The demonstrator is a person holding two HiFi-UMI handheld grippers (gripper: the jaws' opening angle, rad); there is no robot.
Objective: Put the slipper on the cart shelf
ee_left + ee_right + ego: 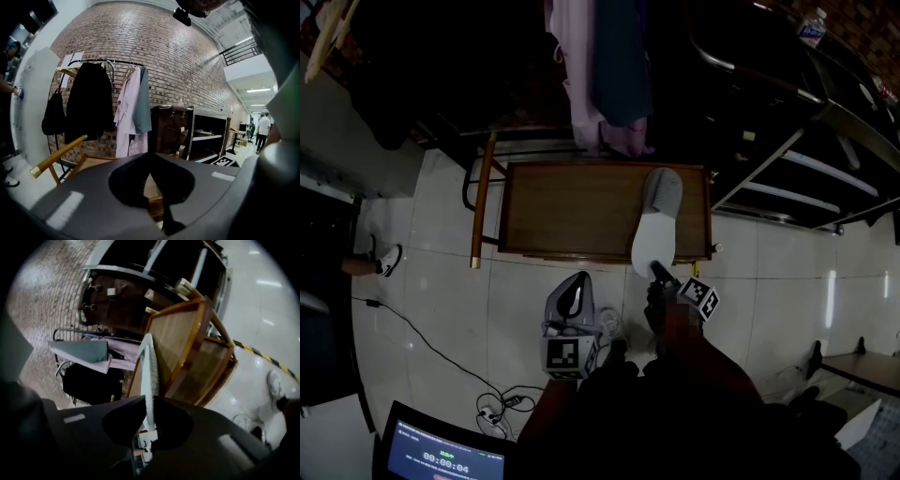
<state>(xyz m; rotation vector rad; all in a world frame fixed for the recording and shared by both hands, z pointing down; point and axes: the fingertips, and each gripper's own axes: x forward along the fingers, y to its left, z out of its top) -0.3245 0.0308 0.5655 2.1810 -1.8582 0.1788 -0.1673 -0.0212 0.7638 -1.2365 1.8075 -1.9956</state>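
A grey slipper with a white sole [656, 225] lies lengthwise on the top shelf of the wooden cart [572, 206], its heel overhanging the near edge. My right gripper [659, 272] is shut on that heel end. In the right gripper view the slipper [149, 366] runs edge-on between the closed jaws of the right gripper [149, 401], against the cart [187, 338]. My left gripper [578, 291] hangs lower, in front of the cart, apart from the slipper. In its own view the left gripper [151, 157] is shut with nothing in it, and the cart's wooden handle [58, 154] is beyond.
A clothes rack with hanging garments [609, 66] stands behind the cart. Dark metal shelving [787, 122] is at the right. Cables [502, 403] and a laptop screen [441, 455] lie on the tiled floor near me. A person's shoe [389, 258] is at the left.
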